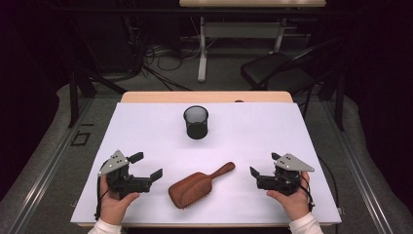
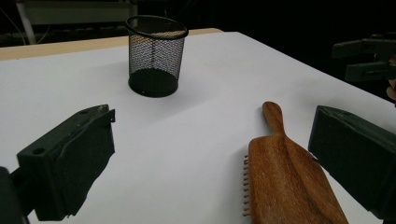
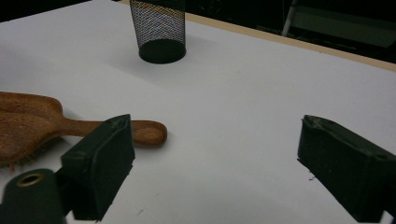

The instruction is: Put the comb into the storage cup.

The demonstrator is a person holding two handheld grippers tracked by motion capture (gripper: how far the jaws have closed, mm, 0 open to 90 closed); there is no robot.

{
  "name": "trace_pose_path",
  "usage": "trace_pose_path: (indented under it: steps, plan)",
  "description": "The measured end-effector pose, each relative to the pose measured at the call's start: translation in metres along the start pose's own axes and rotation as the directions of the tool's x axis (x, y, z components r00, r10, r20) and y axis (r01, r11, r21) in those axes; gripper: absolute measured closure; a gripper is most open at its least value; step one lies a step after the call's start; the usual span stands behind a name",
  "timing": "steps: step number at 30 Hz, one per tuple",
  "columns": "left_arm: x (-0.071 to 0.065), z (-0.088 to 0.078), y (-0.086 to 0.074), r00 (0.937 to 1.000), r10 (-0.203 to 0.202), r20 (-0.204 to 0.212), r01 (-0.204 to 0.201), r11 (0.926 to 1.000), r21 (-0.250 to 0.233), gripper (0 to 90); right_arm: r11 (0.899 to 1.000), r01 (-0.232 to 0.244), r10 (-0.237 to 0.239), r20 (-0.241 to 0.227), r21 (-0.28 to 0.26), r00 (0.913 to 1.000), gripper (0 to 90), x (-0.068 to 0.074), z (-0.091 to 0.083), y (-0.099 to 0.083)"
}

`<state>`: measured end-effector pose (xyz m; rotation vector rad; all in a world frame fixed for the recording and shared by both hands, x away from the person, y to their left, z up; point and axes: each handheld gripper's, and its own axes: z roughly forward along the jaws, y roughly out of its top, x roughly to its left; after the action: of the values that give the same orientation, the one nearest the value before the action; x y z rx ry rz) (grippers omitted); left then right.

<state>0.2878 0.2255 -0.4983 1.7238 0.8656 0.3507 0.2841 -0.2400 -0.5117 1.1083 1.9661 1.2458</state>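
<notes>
A wooden paddle hairbrush (image 1: 197,187) lies bristles down near the front middle of the white tabletop (image 1: 253,126), its handle pointing to the back right. A black mesh cup (image 1: 196,122) stands upright behind it, toward the far edge. My left gripper (image 1: 146,165) rests on the table left of the brush, open, with nothing between its jaws. In the left gripper view the brush (image 2: 285,182) lies just inside the right jaw, and the cup (image 2: 155,56) stands beyond. My right gripper (image 1: 264,164) sits right of the brush, open and empty. In the right gripper view the brush handle (image 3: 140,130) ends beside the left jaw.
The white sheet covers a wooden table whose far edge (image 1: 204,96) shows behind it. A black chair (image 1: 277,68) and a desk leg (image 1: 202,48) stand on the floor beyond, with cables (image 1: 160,58) lying about. A person's hands hold both grippers at the front edge.
</notes>
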Motion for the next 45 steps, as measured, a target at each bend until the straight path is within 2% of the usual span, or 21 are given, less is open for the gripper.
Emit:
trace_pose_path:
  steps: [6, 8, 9, 10, 11, 12, 17, 23, 24, 26, 29, 31, 32, 33, 36, 45]
  plan:
    - [0.000, -0.001, 0.000, 0.9999, -0.002, -0.012, 0.002, 1.0000, -0.008, 0.4, 1.000, 0.023, -0.023, -0.019, 0.007, 0.9995, 19.6, 0.003, 0.002, 0.001]
    - [0.000, -0.002, 0.001, 0.9997, -0.007, -0.023, 0.007, 0.9999, -0.012, 0.4, 1.000, 0.026, -0.026, -0.018, 0.004, 0.9995, 28.3, 0.003, 0.004, 0.002]
    - [0.000, -0.002, 0.001, 0.9997, -0.007, -0.023, 0.007, 0.9999, -0.012, 0.4, 1.000, 0.026, -0.026, -0.018, 0.004, 0.9995, 28.3, 0.003, 0.004, 0.002]
    - [0.000, -0.003, 0.001, 0.9996, -0.006, -0.027, 0.006, 0.9999, -0.012, 0.4, 1.000, 0.017, -0.016, -0.024, 0.009, 0.9996, 34.7, 0.004, 0.006, 0.004]
    - [0.000, -0.003, 0.001, 0.9996, -0.010, -0.025, 0.009, 0.9999, -0.014, 0.4, 1.000, 0.017, -0.016, -0.024, 0.009, 0.9996, 34.7, 0.004, 0.006, 0.004]
    - [0.001, -0.005, 0.001, 0.9993, -0.008, -0.037, 0.008, 0.9998, -0.018, 0.4, 1.000, 0.005, -0.004, -0.038, 0.020, 0.9993, 41.6, 0.003, 0.009, 0.006]
    - [0.002, -0.005, 0.001, 0.9991, -0.015, -0.040, 0.014, 0.9996, -0.023, 0.4, 0.999, -0.029, 0.030, -0.060, 0.025, 0.9977, 43.6, 0.004, 0.015, 0.010]
    - [0.002, -0.006, 0.001, 0.9990, -0.015, -0.042, 0.014, 0.9996, -0.026, 0.4, 0.999, -0.022, 0.024, -0.069, 0.034, 0.9973, 47.8, 0.006, 0.022, 0.016]
    - [0.002, -0.006, 0.001, 0.9990, -0.016, -0.041, 0.015, 0.9995, -0.026, 0.4, 0.999, -0.017, 0.021, -0.075, 0.051, 0.9969, 52.1, 0.008, 0.026, 0.019]
    - [0.002, -0.005, 0.001, 0.9991, -0.017, -0.039, 0.016, 0.9995, -0.027, 0.4, 0.999, -0.015, 0.020, -0.113, 0.050, 0.9934, 60.7, 0.008, 0.032, 0.021]
    - [0.002, -0.005, 0.001, 0.9991, -0.017, -0.038, 0.016, 0.9995, -0.028, 0.4, 0.997, 0.019, -0.010, -0.126, 0.070, 0.9920, 72.4, 0.011, 0.042, 0.022]
    - [0.002, -0.005, 0.001, 0.9990, -0.019, -0.040, 0.018, 0.9994, -0.028, 0.4, 0.997, 0.027, -0.017, -0.130, 0.078, 0.9913, 74.8, 0.012, 0.045, 0.022]
    - [0.003, -0.006, 0.000, 0.9989, -0.029, -0.036, 0.028, 0.9991, -0.031, 0.4, 0.995, 0.039, -0.025, -0.143, 0.094, 0.9895, 80.2, 0.013, 0.052, 0.022]
    - [0.003, -0.006, 0.000, 0.9989, -0.029, -0.036, 0.028, 0.9991, -0.031, 0.4, 0.995, 0.039, -0.025, -0.143, 0.094, 0.9895, 80.2, 0.013, 0.052, 0.022]
    - [0.004, -0.005, 0.000, 0.9987, -0.036, -0.037, 0.035, 0.9987, -0.037, 0.5, 0.992, 0.042, -0.020, -0.179, 0.122, 0.9837, 90.0, 0.015, 0.065, 0.022]
    - [0.005, -0.006, 0.000, 0.9981, -0.044, -0.044, 0.042, 0.9982, -0.042, 1.3, 0.984, 0.073, -0.035, -0.229, 0.161, 0.9729, 90.0, 0.021, 0.095, 0.024]
